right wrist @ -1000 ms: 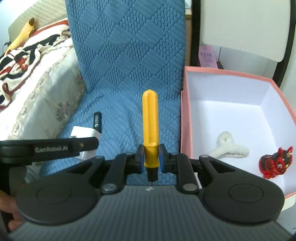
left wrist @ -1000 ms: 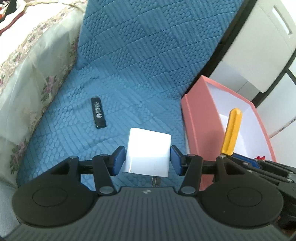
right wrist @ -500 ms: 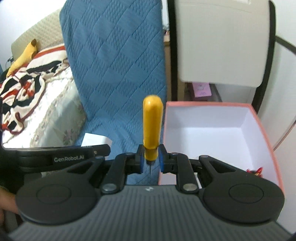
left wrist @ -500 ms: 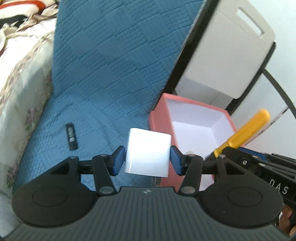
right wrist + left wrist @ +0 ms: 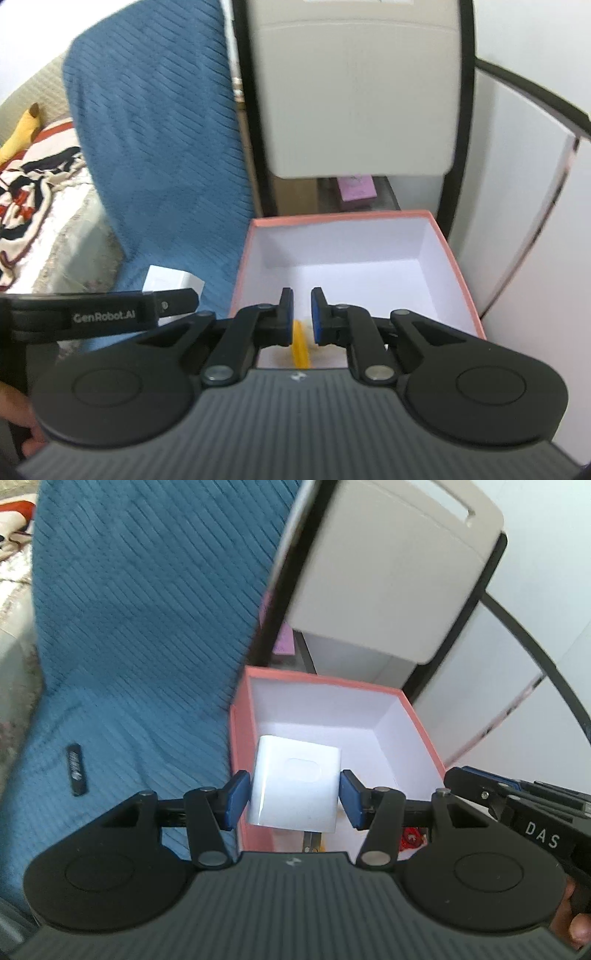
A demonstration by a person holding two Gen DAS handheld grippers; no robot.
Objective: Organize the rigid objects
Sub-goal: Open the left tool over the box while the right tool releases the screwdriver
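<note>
Gripping a white charger [image 5: 295,782] over the pink box [image 5: 421,720] with the left tool [image 5: 293,799], right tool [image 5: 302,314] narrowly parted above a yellow screwdriver [image 5: 301,347].

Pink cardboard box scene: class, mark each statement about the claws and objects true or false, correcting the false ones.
1. The left claw grips a white cube-shaped plastic charger. True.
2. The right claw grips the yellow-handled screwdriver. False: its jaws are open, the screwdriver lying below them.
3. The small black rectangular stick lies inside the pink cardboard box. False: it lies on the blue quilted cover.
4. The box is open-topped. True.
</note>
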